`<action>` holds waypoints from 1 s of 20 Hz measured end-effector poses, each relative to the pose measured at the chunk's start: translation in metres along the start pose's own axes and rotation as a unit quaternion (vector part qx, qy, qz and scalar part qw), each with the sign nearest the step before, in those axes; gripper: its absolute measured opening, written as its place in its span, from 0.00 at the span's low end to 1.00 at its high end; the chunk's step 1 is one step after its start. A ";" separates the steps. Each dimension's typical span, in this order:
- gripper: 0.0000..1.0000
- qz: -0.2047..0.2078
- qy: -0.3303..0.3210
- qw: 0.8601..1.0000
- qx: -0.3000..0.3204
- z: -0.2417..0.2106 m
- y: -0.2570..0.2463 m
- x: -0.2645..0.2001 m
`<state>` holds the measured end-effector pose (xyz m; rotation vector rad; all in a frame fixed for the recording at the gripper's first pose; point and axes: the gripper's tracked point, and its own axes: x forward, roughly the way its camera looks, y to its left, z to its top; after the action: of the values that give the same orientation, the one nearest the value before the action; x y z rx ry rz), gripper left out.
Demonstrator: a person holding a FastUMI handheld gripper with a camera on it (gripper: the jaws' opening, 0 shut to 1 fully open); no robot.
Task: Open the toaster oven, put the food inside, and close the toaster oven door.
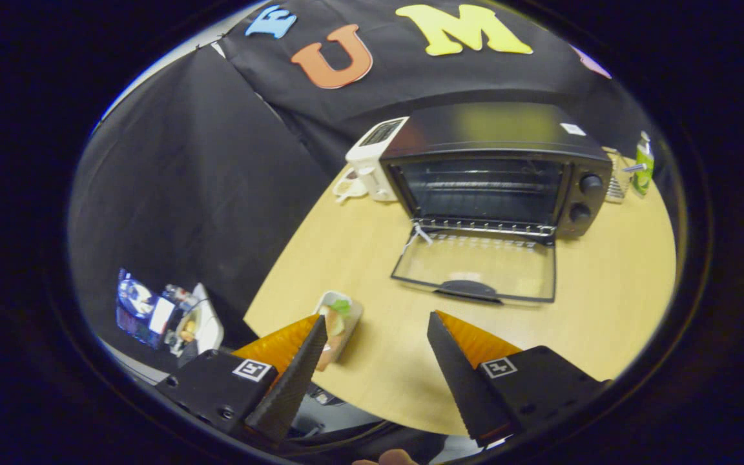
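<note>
Of 3 steps, 1 was done. The oven (495, 174) stood at the far side of the desk (604, 303) with its door (475, 265) dropped flat toward the tongs, the handle (467, 289) at the near edge. The cavity looked empty, a wire rack visible inside. Loading and closing remained.

The food (336, 326) lay in a small pale tray near the desk's front edge, well apart from the oven. It showed a green piece and some paler pieces; details were too small to tell.

The tongs (377, 329) were spread wide and held nothing. The tray lay just beside 1 finger, partly hidden by it, not between the 2.
</note>
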<state>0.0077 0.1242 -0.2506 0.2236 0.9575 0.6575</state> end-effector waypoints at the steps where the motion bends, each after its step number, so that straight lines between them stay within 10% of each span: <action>1: 1.00 0.026 0.013 0.999 0.017 -0.005 0.012 -0.001; 8: 1.00 0.094 0.089 0.982 0.135 -0.043 0.054 0.036; 20: 0.83 0.051 0.138 0.970 0.192 -0.074 0.037 0.111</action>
<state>-0.0236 0.2137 -0.3520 0.5382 1.3485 0.6020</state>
